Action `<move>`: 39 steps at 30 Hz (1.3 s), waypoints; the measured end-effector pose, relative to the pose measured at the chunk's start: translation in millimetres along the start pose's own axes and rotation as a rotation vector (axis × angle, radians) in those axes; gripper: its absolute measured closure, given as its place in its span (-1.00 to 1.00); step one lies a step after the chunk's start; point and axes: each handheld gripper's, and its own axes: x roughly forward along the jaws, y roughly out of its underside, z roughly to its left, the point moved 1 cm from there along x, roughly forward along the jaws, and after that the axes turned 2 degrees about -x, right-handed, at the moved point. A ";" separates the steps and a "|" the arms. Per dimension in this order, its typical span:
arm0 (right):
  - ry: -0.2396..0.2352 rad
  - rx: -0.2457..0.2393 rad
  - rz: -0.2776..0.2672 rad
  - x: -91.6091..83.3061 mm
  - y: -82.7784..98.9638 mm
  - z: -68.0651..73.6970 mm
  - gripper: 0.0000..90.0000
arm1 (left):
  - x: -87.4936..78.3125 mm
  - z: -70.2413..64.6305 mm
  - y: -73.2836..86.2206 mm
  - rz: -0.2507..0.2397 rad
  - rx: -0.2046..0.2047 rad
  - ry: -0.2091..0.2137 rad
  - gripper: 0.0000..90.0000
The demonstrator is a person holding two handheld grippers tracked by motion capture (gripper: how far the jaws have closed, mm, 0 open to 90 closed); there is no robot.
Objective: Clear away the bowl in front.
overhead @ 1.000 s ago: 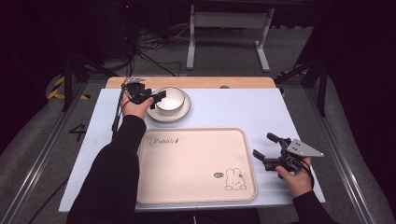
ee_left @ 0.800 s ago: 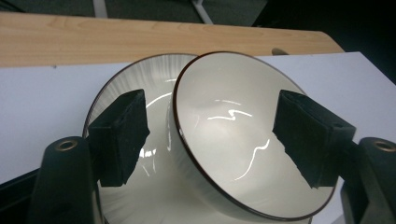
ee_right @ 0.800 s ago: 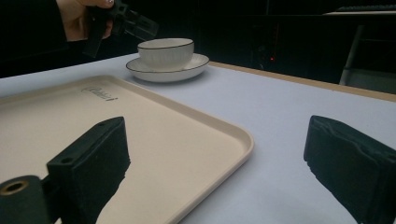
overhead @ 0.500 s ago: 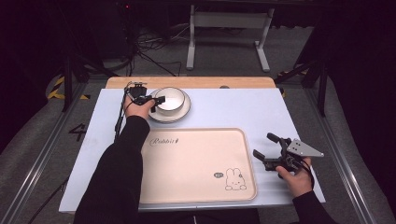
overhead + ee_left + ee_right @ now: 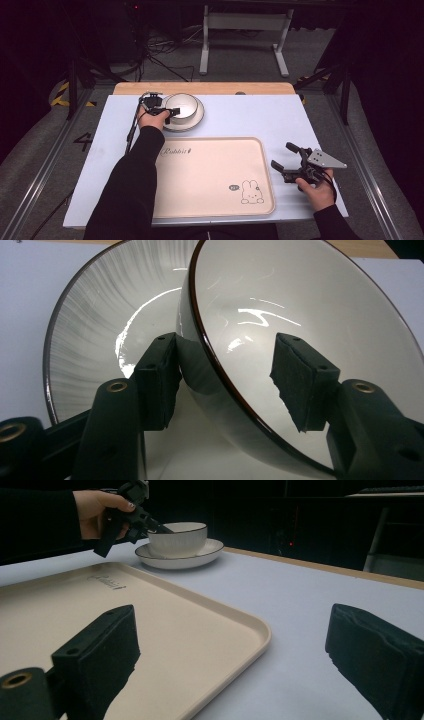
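pale blue tabletop [image 5: 235,120] carries a white bowl [image 5: 181,105] sitting in a saucer [image 5: 196,119] at its far left. left gripper [image 5: 167,112] straddles the bowl's near wall, jaws just closing, one pad [image 5: 157,377] outside, one inside (not yet pinching). right gripper [image 5: 284,162] rests wide apart beside the beige tray [image 5: 210,175].

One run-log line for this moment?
left gripper: closing astride bowl rim, one finger inside | right gripper: open, idle beside tray
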 end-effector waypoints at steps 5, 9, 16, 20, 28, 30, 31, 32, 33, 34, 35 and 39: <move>-0.002 -0.004 0.003 0.3 -0.1 0.7 -0.84 | 0.0 -0.7 -1.2 -0.012 -0.005 -0.027 0.20; -0.003 -0.004 0.003 0.2 -0.1 0.5 -0.84 | -0.4 -0.3 -2.2 -0.027 -0.022 -0.037 0.44; -0.006 -0.005 0.001 0.0 0.0 0.4 -0.84 | 0.9 -0.8 -2.5 -0.043 -0.037 -0.050 0.59; -0.009 0.002 -0.004 -0.2 0.1 -0.4 -0.85 | -0.5 -0.5 -4.0 -0.047 -0.027 -0.053 0.73; -0.011 0.002 -0.007 -0.4 0.1 -0.6 -0.85 | -4.7 -0.4 -4.5 -0.063 -0.016 -0.054 0.75; -0.012 0.005 -0.007 -0.4 0.1 -0.6 -0.85 | -7.8 -1.3 -5.9 -0.078 -0.016 -0.049 0.75; -0.012 0.007 -0.007 -0.4 0.1 -0.7 -0.84 | -9.6 -2.0 -6.9 -0.083 -0.011 -0.051 0.75; -0.013 0.007 -0.006 -0.5 0.1 -0.9 -0.84 | -10.9 -3.0 -7.6 -0.092 0.001 -0.054 0.75; -0.012 0.008 -0.006 -0.5 0.1 -1.0 -0.84 | -12.3 -4.1 -8.3 -0.095 0.013 -0.061 0.74; -0.012 0.008 -0.006 -0.5 0.1 -1.0 -0.84 | -13.4 -4.7 -8.8 -0.095 0.023 -0.062 0.74; -0.011 0.008 -0.006 -0.5 0.1 -1.0 -0.84 | -14.4 -5.3 -8.9 -0.095 0.023 -0.060 0.73; -0.011 0.008 -0.005 -0.4 0.1 -0.9 -0.84 | -18.3 -6.0 -9.5 -0.090 0.034 -0.064 0.72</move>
